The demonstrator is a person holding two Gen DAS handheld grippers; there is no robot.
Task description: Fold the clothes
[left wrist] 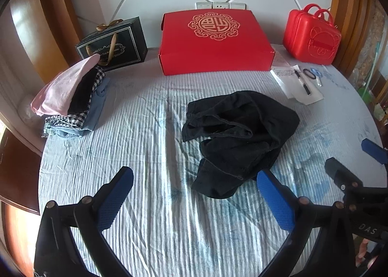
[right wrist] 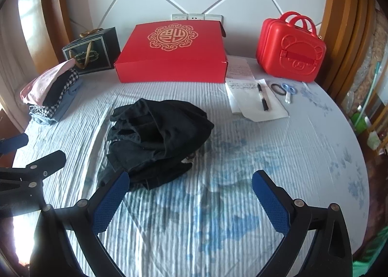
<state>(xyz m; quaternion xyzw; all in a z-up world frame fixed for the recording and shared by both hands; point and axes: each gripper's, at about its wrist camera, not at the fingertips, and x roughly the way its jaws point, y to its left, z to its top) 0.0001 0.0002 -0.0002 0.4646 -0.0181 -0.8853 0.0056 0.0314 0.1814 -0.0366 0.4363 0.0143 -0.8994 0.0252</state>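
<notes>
A crumpled black garment (left wrist: 238, 138) lies on the striped blue-white bedsheet (left wrist: 145, 146); it also shows in the right wrist view (right wrist: 157, 141). My left gripper (left wrist: 194, 182) is open and empty, just short of the garment's near edge, its right finger beside the hem. My right gripper (right wrist: 189, 184) is open and empty, its left finger close to the garment's near edge. The right gripper also shows at the right edge of the left wrist view (left wrist: 351, 155). The left gripper shows at the left edge of the right wrist view (right wrist: 36, 153).
A stack of folded clothes (left wrist: 72, 97) sits at the left. At the back stand a dark gift bag (left wrist: 114, 44), a red box (left wrist: 213, 39) and a red case (left wrist: 312, 36). Papers with a pen (left wrist: 297, 85) and scissors (left wrist: 315, 74) lie at the right.
</notes>
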